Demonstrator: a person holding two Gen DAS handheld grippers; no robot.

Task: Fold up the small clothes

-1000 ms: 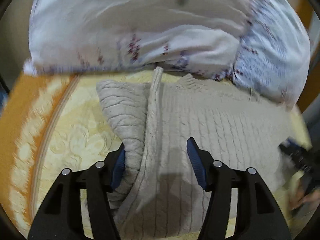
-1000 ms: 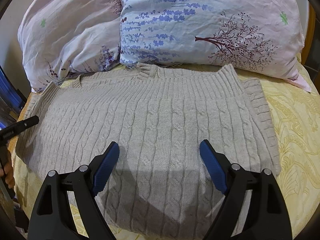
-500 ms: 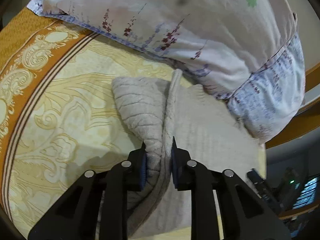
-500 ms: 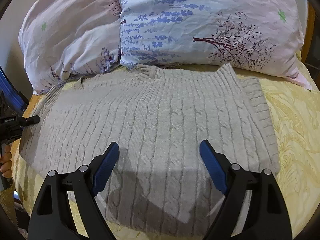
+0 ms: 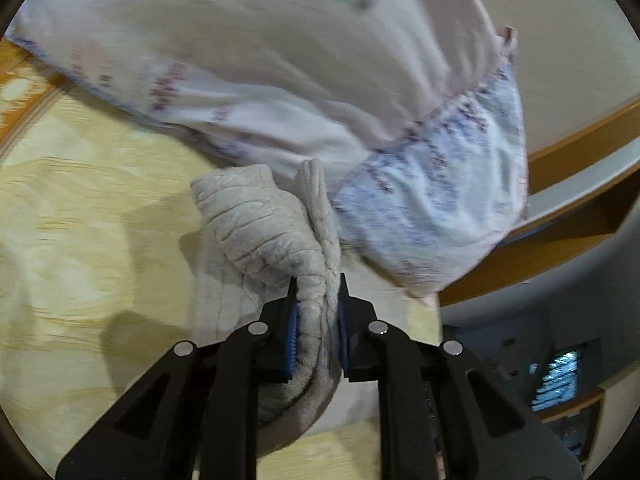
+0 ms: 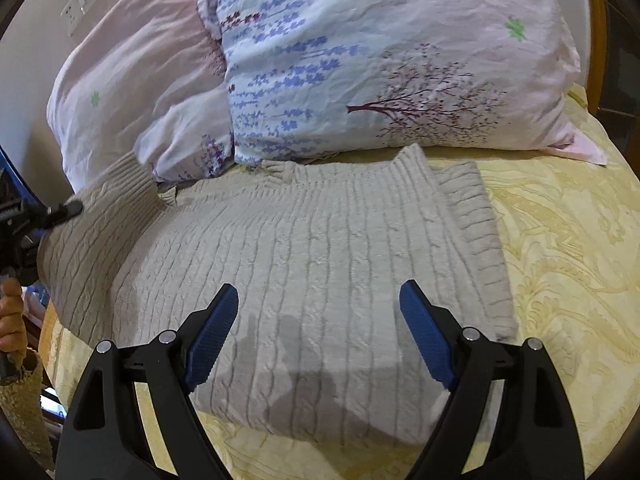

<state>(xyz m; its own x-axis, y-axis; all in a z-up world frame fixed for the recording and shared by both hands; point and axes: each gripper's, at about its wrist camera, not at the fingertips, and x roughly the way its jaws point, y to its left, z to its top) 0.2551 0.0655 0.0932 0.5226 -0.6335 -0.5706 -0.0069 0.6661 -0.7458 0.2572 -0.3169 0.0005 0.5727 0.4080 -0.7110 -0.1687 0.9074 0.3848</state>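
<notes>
Sweater (image 6: 304, 272) grey cable-knit, spread on yellow bedspread (image 6: 560, 264), one side raised; right gripper (image 6: 316, 332) fingers wide apart just above knit; left gripper (image 5: 317, 322) fingers clamped on bunched sweater edge (image 5: 276, 236), lifted off bed; floral pillows (image 6: 360, 60) beyond sweater collar

Home bedroom: floral pillows (image 6: 384, 64), patterned bedspread (image 6: 560, 248)
</notes>
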